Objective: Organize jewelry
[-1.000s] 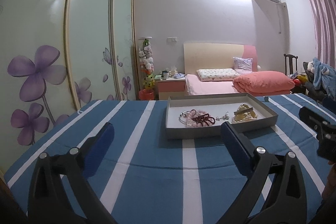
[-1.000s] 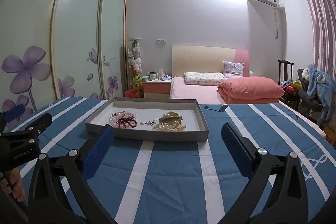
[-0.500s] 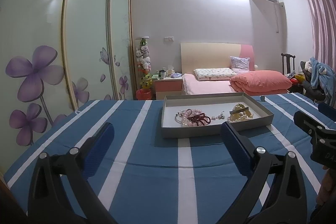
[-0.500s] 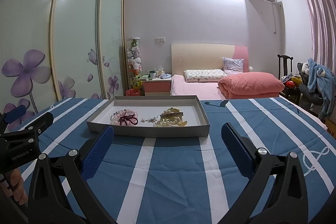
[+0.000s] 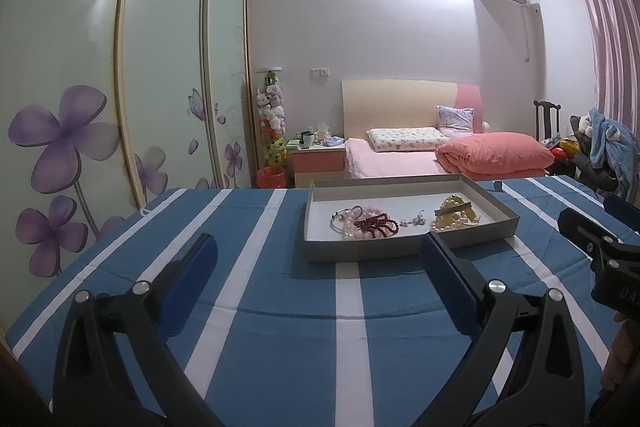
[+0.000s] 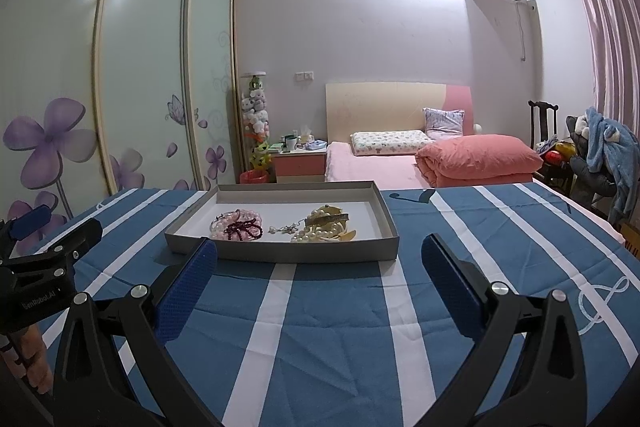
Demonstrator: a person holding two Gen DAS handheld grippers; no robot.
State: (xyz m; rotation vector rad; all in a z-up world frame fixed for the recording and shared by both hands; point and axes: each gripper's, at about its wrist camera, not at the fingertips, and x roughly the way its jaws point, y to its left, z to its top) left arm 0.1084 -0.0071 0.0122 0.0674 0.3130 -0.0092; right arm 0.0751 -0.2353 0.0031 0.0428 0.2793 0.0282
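A shallow grey box tray [image 5: 404, 249] [image 6: 280, 253] rests on the blue and white striped cloth. Inside lie a pink bead bracelet with dark red beads [image 5: 370, 223] [image 6: 238, 225], a small silver piece [image 5: 414, 221] [image 6: 282, 228] and a heap of cream pearls with a gold clip [image 5: 456, 215] [image 6: 326, 225]. My left gripper [image 5: 318, 281] hovers open in front of the tray's near left side. My right gripper [image 6: 320, 281] hovers open before the tray's near right side. Both are empty. Each gripper shows at the edge of the other's view.
The striped table [image 6: 328, 327] spreads wide in front and to both sides of the tray. Behind stand a pink bed [image 5: 448, 155], a nightstand [image 5: 318, 161], sliding wardrobe doors [image 5: 120, 87] on the left, and a chair with clothes [image 6: 600, 155] at the right.
Both cameras have risen and tilted slightly, so the tray sits a little lower and further off in view. Both grippers stay open and empty.
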